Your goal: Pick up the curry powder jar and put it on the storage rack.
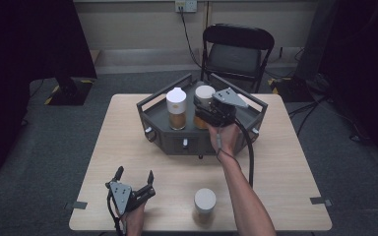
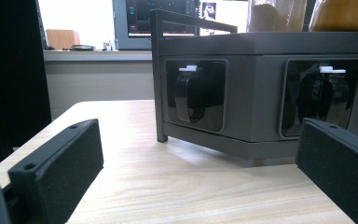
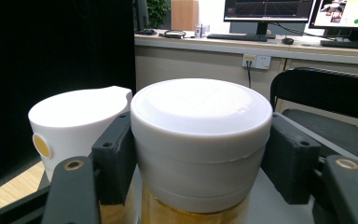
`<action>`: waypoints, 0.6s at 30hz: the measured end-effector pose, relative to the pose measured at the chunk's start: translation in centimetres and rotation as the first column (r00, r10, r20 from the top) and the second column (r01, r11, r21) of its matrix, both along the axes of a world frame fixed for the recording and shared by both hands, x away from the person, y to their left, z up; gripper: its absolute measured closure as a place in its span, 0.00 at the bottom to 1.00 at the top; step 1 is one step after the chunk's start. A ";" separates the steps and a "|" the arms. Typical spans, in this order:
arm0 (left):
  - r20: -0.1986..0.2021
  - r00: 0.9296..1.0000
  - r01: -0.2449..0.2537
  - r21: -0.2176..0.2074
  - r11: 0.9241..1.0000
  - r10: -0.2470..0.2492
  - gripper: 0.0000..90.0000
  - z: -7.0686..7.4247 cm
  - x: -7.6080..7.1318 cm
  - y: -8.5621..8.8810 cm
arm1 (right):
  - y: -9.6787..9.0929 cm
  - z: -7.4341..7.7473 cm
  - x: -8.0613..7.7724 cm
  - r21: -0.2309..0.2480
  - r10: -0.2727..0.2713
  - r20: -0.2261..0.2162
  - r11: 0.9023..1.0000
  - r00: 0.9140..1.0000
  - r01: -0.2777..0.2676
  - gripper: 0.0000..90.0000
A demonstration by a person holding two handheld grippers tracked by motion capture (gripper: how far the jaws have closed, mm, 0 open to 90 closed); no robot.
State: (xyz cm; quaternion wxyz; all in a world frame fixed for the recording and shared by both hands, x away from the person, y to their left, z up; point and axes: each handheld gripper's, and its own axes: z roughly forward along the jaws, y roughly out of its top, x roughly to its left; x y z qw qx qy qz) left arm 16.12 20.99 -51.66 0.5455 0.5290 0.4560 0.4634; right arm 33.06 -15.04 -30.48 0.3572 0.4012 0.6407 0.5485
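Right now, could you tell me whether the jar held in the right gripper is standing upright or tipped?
Upright: the jar stands in the grey tray, its flat white lid level, the right gripper clamped on both sides of that lid.

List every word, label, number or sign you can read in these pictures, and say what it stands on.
No text can be read.
Monitors behind the desk: screen contents too small and blurred.
Jar lid in the right gripper: plain white, no label.
Spouted jar beside it: a plain yellow dot, no lettering.
Tray: white tabs in its front windows, nothing written that can be made out.
Wall socket: no marking legible.
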 end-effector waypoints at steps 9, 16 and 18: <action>0.001 1.000 0.000 -0.001 1.000 0.000 0.00 0.0 0.0 0.0 | 0.0 -0.1 0.3 -0.005 -0.011 -0.017 1.000 1.000 0.011 0.37; 0.000 1.000 0.000 0.000 1.000 0.000 0.00 0.0 0.0 0.0 | 0.2 -0.1 0.5 -0.009 -0.012 -0.025 1.000 1.000 0.012 0.37; 0.000 1.000 0.000 0.000 1.000 0.000 0.00 0.0 0.0 0.0 | 0.2 -0.2 0.4 -0.013 -0.016 -0.027 1.000 1.000 0.015 0.37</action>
